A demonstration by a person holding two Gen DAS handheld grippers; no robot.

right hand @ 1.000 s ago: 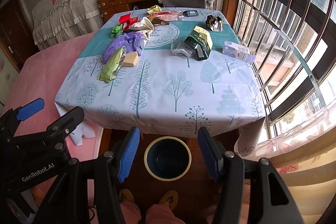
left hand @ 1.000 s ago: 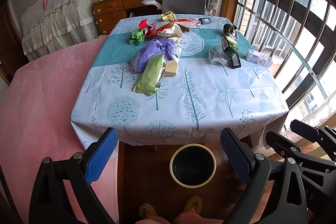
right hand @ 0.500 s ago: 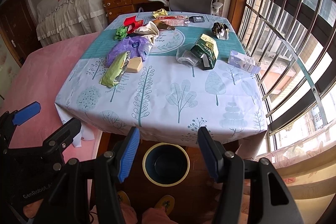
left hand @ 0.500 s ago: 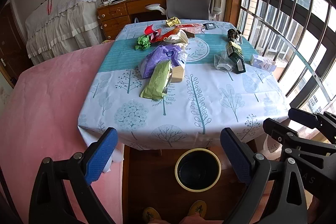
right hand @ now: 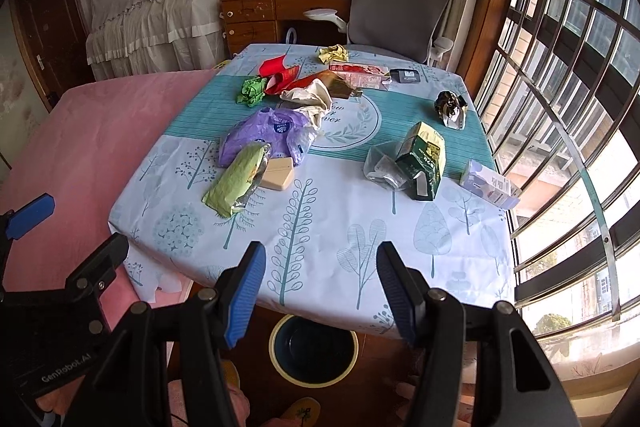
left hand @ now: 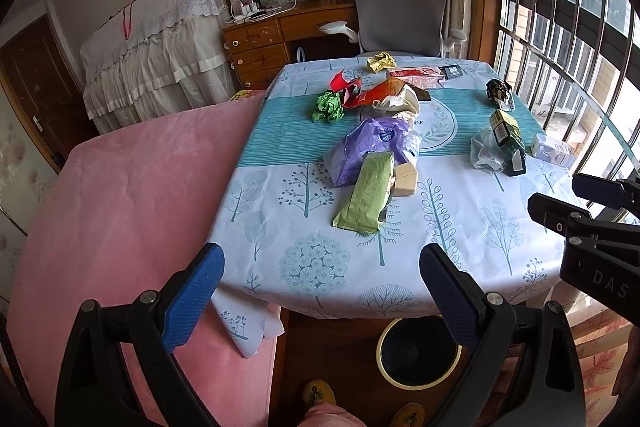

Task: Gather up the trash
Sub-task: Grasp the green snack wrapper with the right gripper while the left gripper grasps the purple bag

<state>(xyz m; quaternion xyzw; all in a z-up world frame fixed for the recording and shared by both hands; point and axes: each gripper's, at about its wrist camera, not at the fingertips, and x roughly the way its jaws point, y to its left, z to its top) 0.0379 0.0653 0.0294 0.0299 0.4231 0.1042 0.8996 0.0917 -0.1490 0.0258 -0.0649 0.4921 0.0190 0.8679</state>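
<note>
Trash lies scattered over a table with a tree-print cloth (left hand: 460, 239) (right hand: 320, 227): a green wrapper (left hand: 366, 193) (right hand: 236, 181), a purple bag (left hand: 372, 147) (right hand: 264, 137), a tan box (right hand: 278, 175), a dark green carton (left hand: 508, 141) (right hand: 424, 159), crumpled clear plastic (right hand: 382, 165), a lilac carton (right hand: 490, 185) and red and green scraps (left hand: 340, 97). A dark bin with a yellow rim (left hand: 418, 351) (right hand: 314, 349) stands on the floor under the near table edge. My left gripper (left hand: 320, 287) and right gripper (right hand: 320, 291) both hang open and empty before that edge.
A pink bed (left hand: 120, 207) adjoins the table's left side. A barred window (right hand: 560, 87) runs along the right. A grey office chair (left hand: 400, 11) and wooden desk (left hand: 280, 35) stand behind the table. A person's slippered feet (left hand: 320, 393) show by the bin.
Both views have tilted up and drawn nearer the table, so the trash looks larger and the bin sits lower in frame. Both pairs of jaws kept the same spread.
</note>
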